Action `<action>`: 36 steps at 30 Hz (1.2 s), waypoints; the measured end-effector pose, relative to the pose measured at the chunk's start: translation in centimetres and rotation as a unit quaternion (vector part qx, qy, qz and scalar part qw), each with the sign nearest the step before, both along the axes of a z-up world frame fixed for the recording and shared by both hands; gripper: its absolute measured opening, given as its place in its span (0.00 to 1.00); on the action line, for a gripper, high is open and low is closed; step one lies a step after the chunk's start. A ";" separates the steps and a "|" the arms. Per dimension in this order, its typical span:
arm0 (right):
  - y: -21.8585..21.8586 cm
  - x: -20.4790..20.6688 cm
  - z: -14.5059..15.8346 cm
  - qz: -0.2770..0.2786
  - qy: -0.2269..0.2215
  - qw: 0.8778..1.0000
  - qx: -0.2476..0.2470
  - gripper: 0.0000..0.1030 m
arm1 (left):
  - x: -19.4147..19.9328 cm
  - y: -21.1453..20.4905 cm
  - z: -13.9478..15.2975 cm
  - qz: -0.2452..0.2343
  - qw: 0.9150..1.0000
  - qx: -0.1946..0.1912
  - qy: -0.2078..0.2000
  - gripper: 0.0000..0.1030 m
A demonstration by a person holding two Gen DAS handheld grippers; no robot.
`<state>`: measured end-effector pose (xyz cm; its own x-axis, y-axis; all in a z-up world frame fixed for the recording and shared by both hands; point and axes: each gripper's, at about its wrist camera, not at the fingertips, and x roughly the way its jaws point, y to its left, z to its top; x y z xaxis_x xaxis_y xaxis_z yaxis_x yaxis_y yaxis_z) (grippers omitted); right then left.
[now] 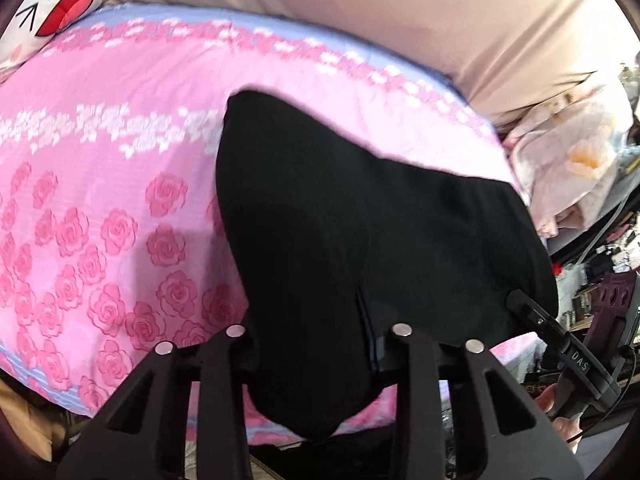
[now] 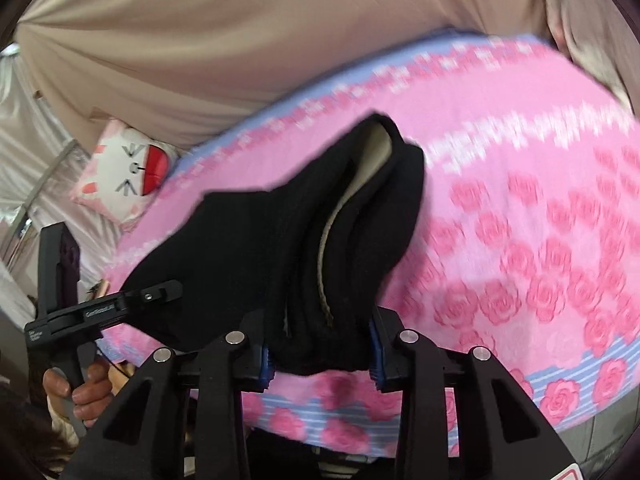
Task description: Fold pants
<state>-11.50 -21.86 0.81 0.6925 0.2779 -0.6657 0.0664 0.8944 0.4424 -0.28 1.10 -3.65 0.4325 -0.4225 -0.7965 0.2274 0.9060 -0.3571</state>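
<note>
A bed spread with a pink rose-patterned blanket (image 1: pixel 100 200) fills both views, a beige curtain (image 2: pixel 200 40) behind it. The black knitted pants (image 1: pixel 360 240) hang bunched in mid-frame over the blanket. The left gripper (image 1: pixel 320 360) and right gripper (image 2: pixel 320 360) are each clamped on the fabric. A white cat-face cushion (image 2: pixel 124 168) lies at left.

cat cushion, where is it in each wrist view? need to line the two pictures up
Left wrist: cat cushion at the top-left corner, partly cut off by the lens edge, at the far corner of the pink rose blanket.
Right wrist: cat cushion at mid-left, beside the blanket's blue-striped edge.
Shared landmark: the black pants, in the middle of both.
</note>
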 end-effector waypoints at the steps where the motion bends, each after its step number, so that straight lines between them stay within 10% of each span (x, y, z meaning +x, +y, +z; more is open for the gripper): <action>1: 0.3 -0.2 1.1 0.004 -0.011 1.000 -0.006 0.33 | -0.3 -0.1 0.6 -0.004 1.000 -0.003 -0.007 0.29; 20: 1.8 -2.2 12.4 0.002 -0.172 0.982 -0.081 0.33 | -4.1 -1.5 13.8 -0.031 0.974 0.030 -0.222 0.27; 36: 0.7 10.3 18.7 -0.020 -0.282 0.956 -0.074 0.33 | 6.9 -3.7 19.7 0.034 0.939 0.071 -0.335 0.28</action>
<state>-1.16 -21.12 19.51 0.9609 0.1762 -0.2138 -0.1105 0.9514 0.2875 6.58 -2.62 16.10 0.8790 -0.2855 -0.3818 0.2975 0.9543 -0.0287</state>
